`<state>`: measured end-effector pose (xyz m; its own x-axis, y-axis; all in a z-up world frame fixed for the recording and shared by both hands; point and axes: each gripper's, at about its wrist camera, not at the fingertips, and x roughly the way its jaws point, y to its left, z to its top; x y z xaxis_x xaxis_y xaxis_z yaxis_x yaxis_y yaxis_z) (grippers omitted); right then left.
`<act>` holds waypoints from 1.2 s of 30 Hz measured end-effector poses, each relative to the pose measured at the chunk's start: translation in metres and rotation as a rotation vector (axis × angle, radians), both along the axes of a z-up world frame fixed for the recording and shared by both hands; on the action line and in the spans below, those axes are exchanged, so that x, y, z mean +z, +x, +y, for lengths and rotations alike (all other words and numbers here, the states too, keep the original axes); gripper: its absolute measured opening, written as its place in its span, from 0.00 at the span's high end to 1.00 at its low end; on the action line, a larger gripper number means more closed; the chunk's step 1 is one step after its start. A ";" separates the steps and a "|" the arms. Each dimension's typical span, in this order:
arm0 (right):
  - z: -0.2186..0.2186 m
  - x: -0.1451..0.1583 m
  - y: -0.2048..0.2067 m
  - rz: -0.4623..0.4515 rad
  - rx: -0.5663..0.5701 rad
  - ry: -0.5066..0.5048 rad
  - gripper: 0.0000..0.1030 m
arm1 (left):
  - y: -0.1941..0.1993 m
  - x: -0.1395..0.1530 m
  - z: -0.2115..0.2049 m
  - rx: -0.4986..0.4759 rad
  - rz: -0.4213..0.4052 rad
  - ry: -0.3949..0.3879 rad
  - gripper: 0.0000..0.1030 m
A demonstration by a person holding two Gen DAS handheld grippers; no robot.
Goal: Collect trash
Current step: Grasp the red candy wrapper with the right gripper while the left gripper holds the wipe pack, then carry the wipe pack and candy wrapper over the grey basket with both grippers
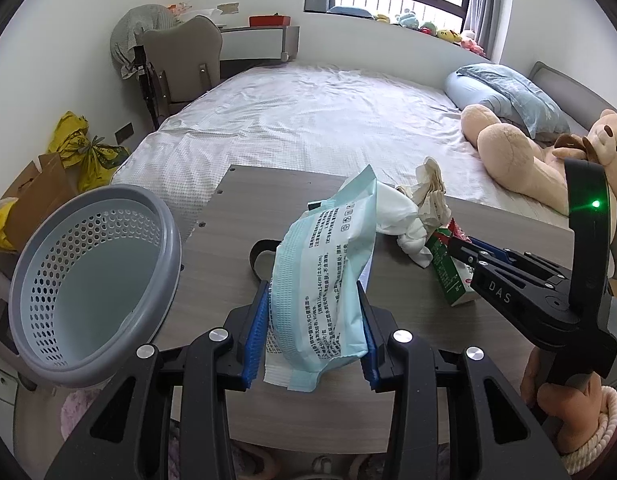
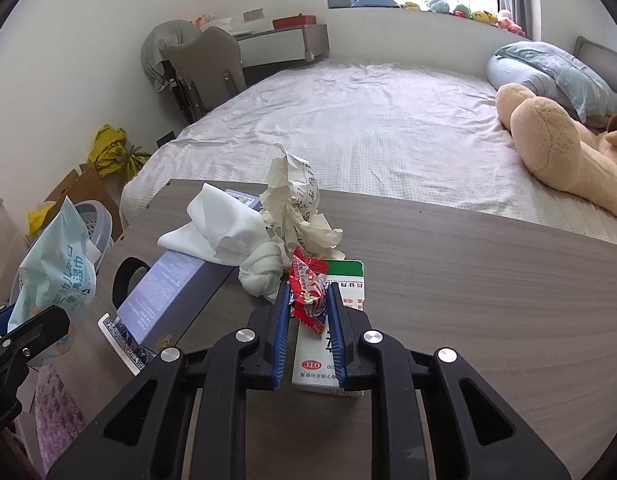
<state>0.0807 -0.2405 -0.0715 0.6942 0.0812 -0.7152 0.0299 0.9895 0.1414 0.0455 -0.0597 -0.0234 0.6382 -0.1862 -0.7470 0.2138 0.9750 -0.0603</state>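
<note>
- Starting far left: grey basket sits at worktop edge, mouth tipped toward camera, looks empty – likely where the trash goes.
- Left gripper: fingers pinching the wipes pack near its bottom end, rest sticking up. Soft, crinkly, light; film prob slippery, so a mid-body squeeze holds better than a corner.
- Centre pile on worktop: white tissue, crumpled paper. V. light, squashy – grab by the bulk, not a loose flap, or it tears.
- Right gripper: fingers pressed together on red candy wrapper, which lies atop the medicine box. Thin, slick foil, weighs nothing; may slide out if pinched at the edge only.
- Box underneath: stiff card, take it across its narrow sides.
</note>
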 end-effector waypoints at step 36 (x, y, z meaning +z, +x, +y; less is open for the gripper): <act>0.188 0.039 0.008 -0.019 0.321 0.068 0.82 | 0.020 0.001 0.172 0.238 -0.016 -0.017 0.63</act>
